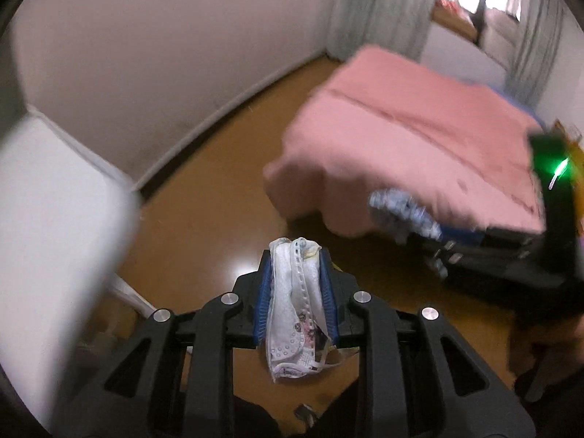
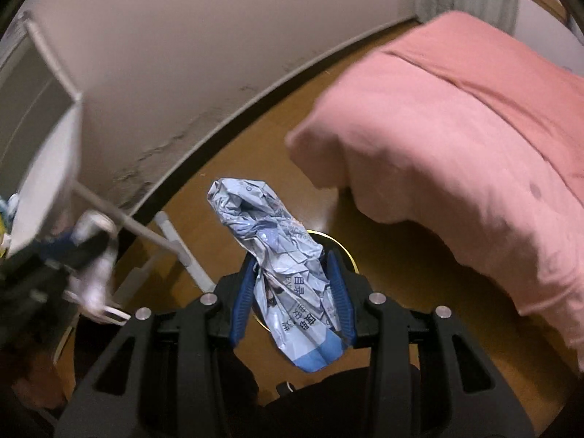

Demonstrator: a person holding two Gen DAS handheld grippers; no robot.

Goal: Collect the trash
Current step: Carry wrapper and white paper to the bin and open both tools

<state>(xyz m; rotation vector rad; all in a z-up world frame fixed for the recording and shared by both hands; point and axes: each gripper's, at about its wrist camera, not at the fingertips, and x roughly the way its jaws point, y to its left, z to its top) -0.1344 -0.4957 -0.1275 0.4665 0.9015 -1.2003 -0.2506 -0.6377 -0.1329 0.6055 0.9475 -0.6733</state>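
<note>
My left gripper [image 1: 295, 255] is shut on a crumpled white wrapper with small printed figures [image 1: 297, 310], held above the wooden floor. My right gripper [image 2: 292, 259] is shut on a crumpled blue-grey printed paper [image 2: 277, 252], also held above the floor. In the left wrist view the right gripper [image 1: 430, 233] shows blurred at the right with the blue paper [image 1: 398, 211] in it. In the right wrist view the left gripper [image 2: 84, 248] shows blurred at the left with the white wrapper [image 2: 95, 270].
A pink bedcover [image 2: 474, 153] hangs over a bed on the right, also in the left wrist view [image 1: 401, 138]. A white piece of furniture [image 1: 47, 237] stands at the left against the wall. A round dark object with a gold rim [image 2: 346, 252] lies on the brown floor [image 1: 219, 204].
</note>
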